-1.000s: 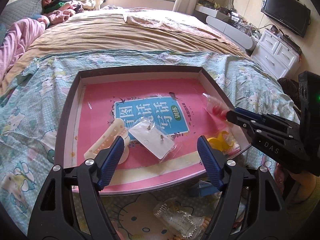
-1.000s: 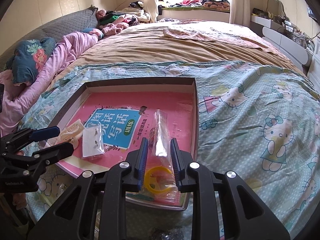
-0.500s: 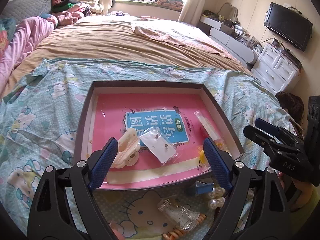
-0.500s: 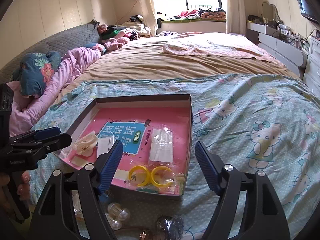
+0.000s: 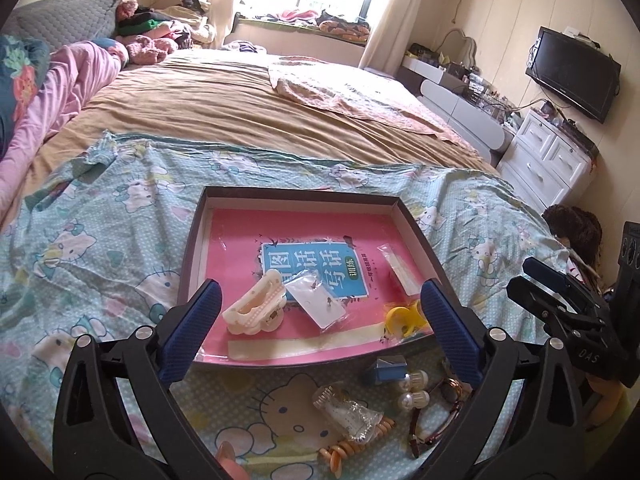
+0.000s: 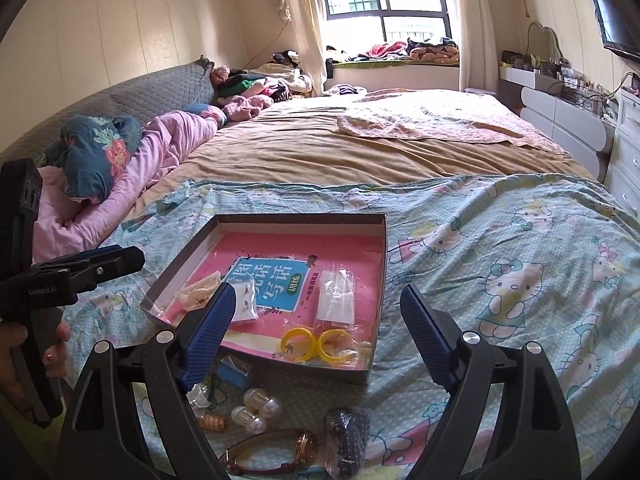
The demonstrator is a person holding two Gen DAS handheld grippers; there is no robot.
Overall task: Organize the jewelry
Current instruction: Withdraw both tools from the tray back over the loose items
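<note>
A dark shallow tray [image 5: 304,194] with a pink book in it lies on the bed. It holds a cream hair claw [image 5: 256,304], an earring card [image 5: 316,300], a clear packet [image 6: 336,300] and two yellow rings [image 6: 316,344]. On the sheet in front of the tray lie a small blue box [image 6: 236,372], pearl earrings [image 6: 256,404], a watch [image 6: 280,452], a bag of dark beads [image 6: 348,436] and an orange bead bracelet [image 5: 352,446]. My left gripper [image 5: 320,286] and right gripper [image 6: 318,292] hover above the tray's near edge, jaws opening, nothing between them.
A Hello Kitty sheet [image 6: 500,260] covers the near bed, with a brown blanket [image 5: 240,120] beyond it. A pink quilt [image 6: 120,184] is bunched at the left. A white dresser [image 5: 548,160] and a wall TV [image 5: 572,72] stand to the right. A person's hand [image 6: 12,344] holds the left gripper.
My right gripper let go of the clear packet, which now lies in the tray, and opened wide. The left gripper opened wider. Both pulled back and up from the tray.
</note>
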